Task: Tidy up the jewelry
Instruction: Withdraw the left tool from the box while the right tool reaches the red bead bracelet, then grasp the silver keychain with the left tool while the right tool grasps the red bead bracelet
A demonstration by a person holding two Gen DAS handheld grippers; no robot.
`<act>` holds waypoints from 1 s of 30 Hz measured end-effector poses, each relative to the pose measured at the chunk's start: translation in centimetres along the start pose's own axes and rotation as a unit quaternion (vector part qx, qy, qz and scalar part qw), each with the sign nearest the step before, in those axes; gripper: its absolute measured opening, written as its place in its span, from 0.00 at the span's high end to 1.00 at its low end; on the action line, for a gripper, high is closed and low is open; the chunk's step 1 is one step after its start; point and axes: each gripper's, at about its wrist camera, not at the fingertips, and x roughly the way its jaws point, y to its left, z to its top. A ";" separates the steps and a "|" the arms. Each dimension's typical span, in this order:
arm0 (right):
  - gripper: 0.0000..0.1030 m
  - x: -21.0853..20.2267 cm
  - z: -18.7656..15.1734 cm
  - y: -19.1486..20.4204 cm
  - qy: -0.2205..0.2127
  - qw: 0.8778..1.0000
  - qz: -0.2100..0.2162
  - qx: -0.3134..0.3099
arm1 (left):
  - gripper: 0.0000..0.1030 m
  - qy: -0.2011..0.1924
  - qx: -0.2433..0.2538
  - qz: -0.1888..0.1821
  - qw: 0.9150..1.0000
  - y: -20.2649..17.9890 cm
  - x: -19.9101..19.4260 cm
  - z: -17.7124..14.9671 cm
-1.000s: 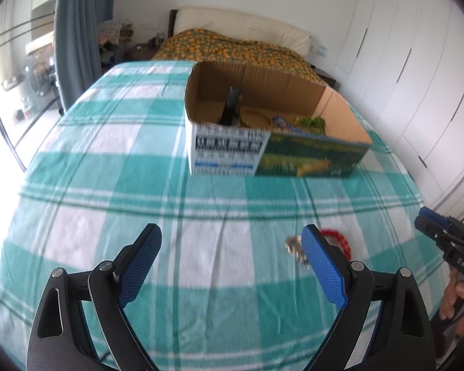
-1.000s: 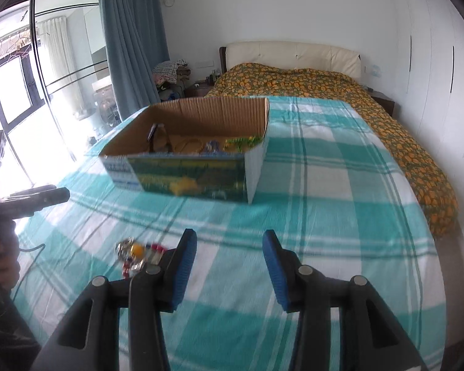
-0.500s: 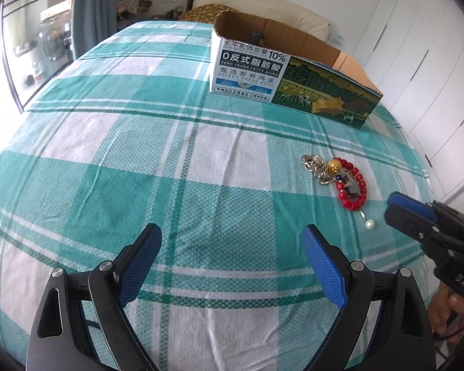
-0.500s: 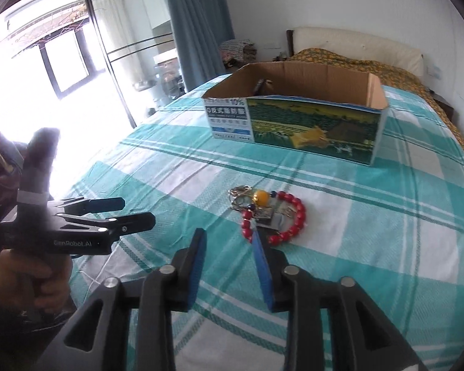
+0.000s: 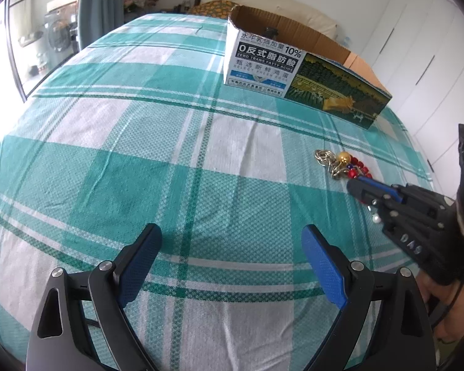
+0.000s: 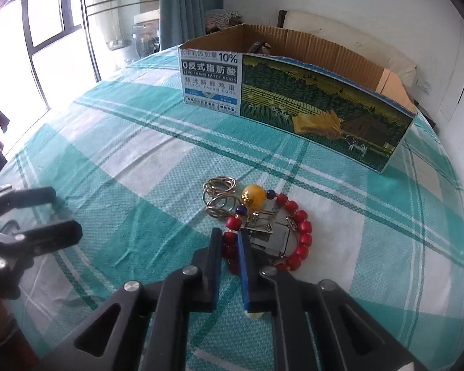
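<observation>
A red bead bracelet (image 6: 297,228) with an amber bead (image 6: 253,197) lies on the checked cloth beside gold rings (image 6: 219,190) and a small metal clip (image 6: 270,232). My right gripper (image 6: 230,241) is down on the bracelet's left side, its jaws closed narrowly around the red beads. In the left wrist view the right gripper (image 5: 360,187) covers part of the bracelet (image 5: 360,167); a white pearl (image 5: 376,219) lies below it. My left gripper (image 5: 232,256) is open and empty, low over the cloth, left of the jewelry. The cardboard box (image 6: 309,92) stands behind.
The table wears a green and white checked cloth (image 5: 139,154). The open box (image 5: 297,68) holds a dark item and other pieces. A bed, curtain and windows lie beyond; white wardrobes stand at the right.
My right gripper moved forward and down onto the bracelet and narrowed its jaws around the beads. My left gripper drew back and lower, staying open.
</observation>
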 end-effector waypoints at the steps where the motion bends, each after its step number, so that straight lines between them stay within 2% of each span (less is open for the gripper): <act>1: 0.90 -1.1 0.3 -1.0 -0.019 0.999 0.021 0.025 | 0.10 -0.001 0.001 0.000 1.000 0.0 -0.1 -0.1; 4: 0.90 -4.1 0.8 -6.3 -0.059 0.987 0.070 0.131 | 0.10 -0.001 -0.001 0.001 1.000 0.3 -0.1 -0.2; 6: 0.90 -5.4 0.3 -10.0 -0.071 0.977 0.069 0.187 | 0.10 0.000 -0.003 0.002 1.000 0.3 0.0 -0.2; 8: 0.90 -6.1 -1.1 -13.2 -0.066 0.973 0.046 0.216 | 0.10 0.000 0.002 0.003 1.000 0.1 0.1 -0.2; 10: 0.87 -6.5 -2.8 -15.2 -0.041 0.975 -0.026 0.218 | 0.10 0.001 0.007 0.003 1.000 -0.3 0.2 -0.1; 12: 0.62 -7.6 -4.9 -16.4 -0.035 0.973 -0.070 0.217 | 0.10 0.002 0.013 0.003 1.000 -0.8 0.4 0.0; 13: 0.48 -8.4 -6.1 -16.7 -0.040 0.970 -0.082 0.224 | 0.10 0.002 0.015 0.004 1.000 -1.0 0.5 0.0; 16: 0.48 -10.0 -9.1 -17.0 -0.039 0.966 -0.101 0.235 | 0.10 0.006 0.028 0.005 1.000 -2.0 0.8 0.1; 20: 0.48 -11.2 -11.4 -15.7 -0.055 0.965 -0.128 0.224 | 0.10 0.010 0.055 0.003 0.998 -3.9 1.4 0.4; 24: 0.48 -11.7 -11.6 -13.9 -0.074 0.968 -0.141 0.195 | 0.10 0.012 0.078 0.000 0.997 -5.6 1.8 0.8; 30: 0.48 -10.8 -11.6 -13.3 -0.067 0.973 -0.127 0.183 | 0.10 0.015 0.101 0.013 0.995 -6.9 2.2 0.9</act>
